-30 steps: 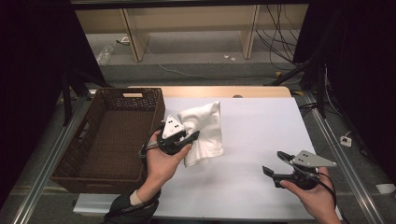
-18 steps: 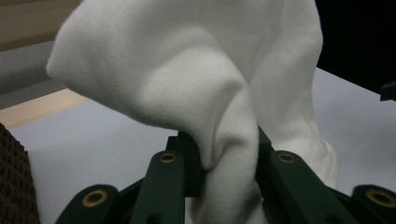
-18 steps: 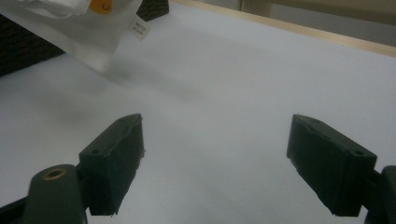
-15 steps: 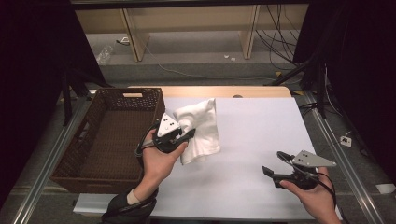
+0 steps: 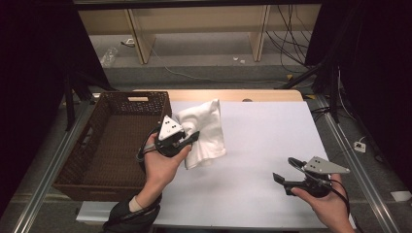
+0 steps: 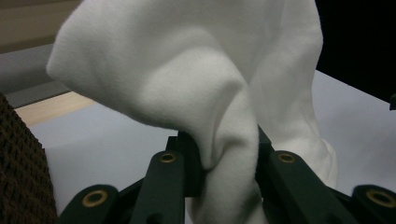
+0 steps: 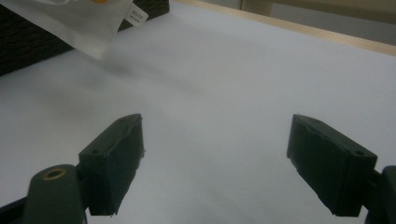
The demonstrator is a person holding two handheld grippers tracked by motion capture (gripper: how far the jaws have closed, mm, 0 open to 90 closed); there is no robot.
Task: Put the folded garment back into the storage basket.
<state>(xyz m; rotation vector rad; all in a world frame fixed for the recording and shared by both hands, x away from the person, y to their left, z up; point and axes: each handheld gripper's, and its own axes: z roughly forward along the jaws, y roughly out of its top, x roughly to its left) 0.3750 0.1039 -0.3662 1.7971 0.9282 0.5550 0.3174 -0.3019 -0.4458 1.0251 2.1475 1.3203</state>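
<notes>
One cloth (image 5: pixel 204 133) is in play: your left gripper (image 5: pixel 187 140) pinches a bunched fold of it between its jaws, and the rest hangs above the white table (image 5: pixel 272 145), just to the right of the wicker basket (image 5: pixel 116 141). The basket lies directly to the left of the held cloth, so your left hand is far nearer to it. Your right gripper (image 5: pixel 284 170) rests well apart, jaws spread, holding nothing.

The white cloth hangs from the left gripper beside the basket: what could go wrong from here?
1. The left gripper pinches only a bunched fold of the white cloth, so the cloth may slip out.
2. The cloth's hanging end is low over the table and may drag or catch on the rim of the wicker basket.
3. The right gripper is open and far away, so it cannot help quickly.
</notes>
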